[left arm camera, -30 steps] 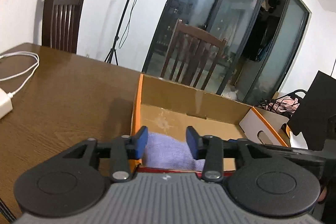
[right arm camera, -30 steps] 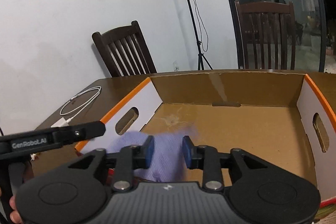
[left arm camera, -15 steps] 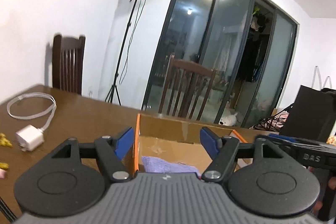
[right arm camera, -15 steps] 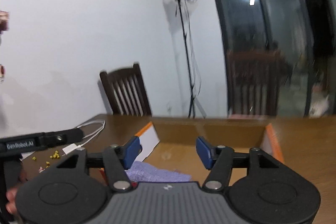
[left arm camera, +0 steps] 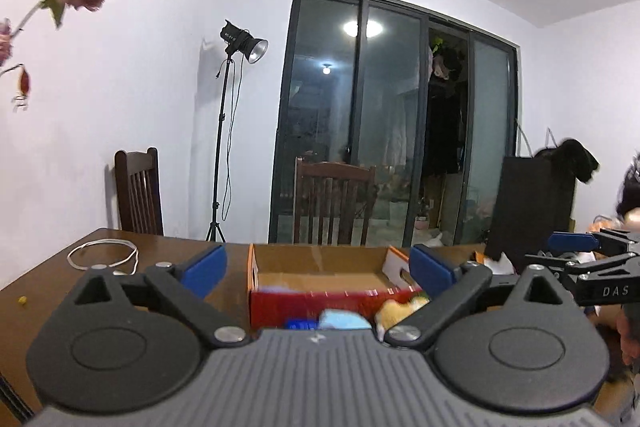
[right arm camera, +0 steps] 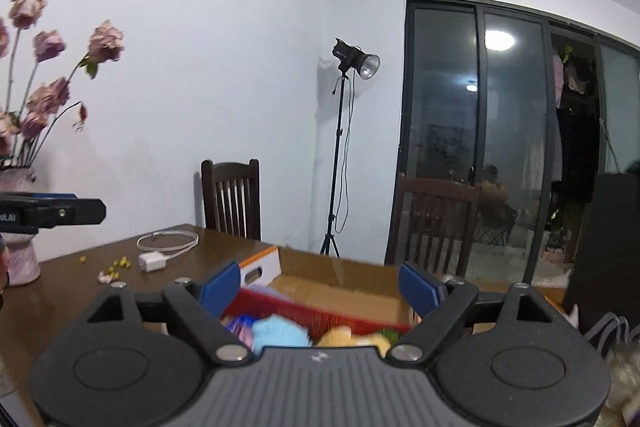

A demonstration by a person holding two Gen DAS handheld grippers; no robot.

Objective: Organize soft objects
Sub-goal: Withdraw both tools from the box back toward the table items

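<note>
Both grippers hang spread wide and empty, short of the cardboard box [left arm camera: 320, 269]. The light-blue cloth [right arm camera: 280, 334] and yellow plush [right arm camera: 352, 341] lie on the box's near side, just below the right gripper [right arm camera: 320, 285]; the left gripper [left arm camera: 318, 269] looks equally near.

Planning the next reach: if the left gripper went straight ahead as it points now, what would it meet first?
The left gripper, jaws open and empty, points over the cardboard box. Going level, it would probably clear the box's near red wall and meet the far wall or the chair beyond; depth is unclear.
</note>
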